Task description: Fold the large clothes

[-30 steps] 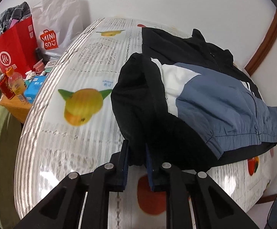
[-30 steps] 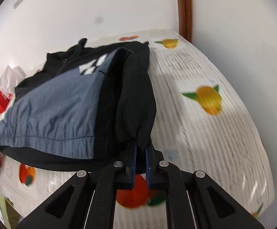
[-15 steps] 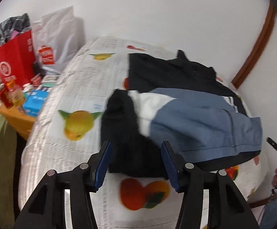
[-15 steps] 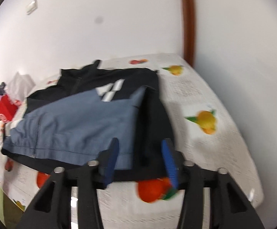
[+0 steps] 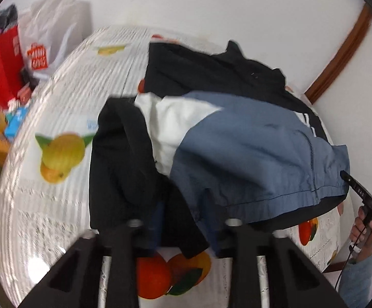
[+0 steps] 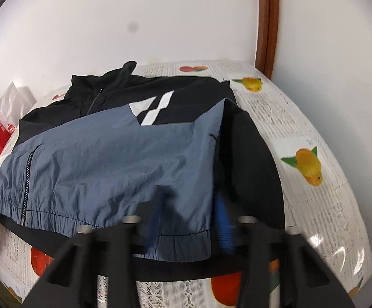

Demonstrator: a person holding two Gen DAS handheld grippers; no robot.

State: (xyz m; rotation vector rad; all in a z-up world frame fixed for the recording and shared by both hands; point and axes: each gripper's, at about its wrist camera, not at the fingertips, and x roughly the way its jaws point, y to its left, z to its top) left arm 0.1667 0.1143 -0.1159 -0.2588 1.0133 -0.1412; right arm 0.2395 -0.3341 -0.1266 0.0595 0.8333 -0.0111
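Jacket (image 5: 250, 148) lies across the middle of the bed (image 5: 65, 107), hem along the near edge, both black sleeves folded in over the body.

Step in hand, by my reading: take the hem at both near corners. To do it well, bite the same depth each side, through every layer.

Left gripper (image 5: 183, 220): wide apart, released, straddling the black sleeve (image 5: 124, 159) cuff.

Right gripper (image 6: 188, 220): wide apart, empty, blue pads over the blue hem panel; contact unclear.
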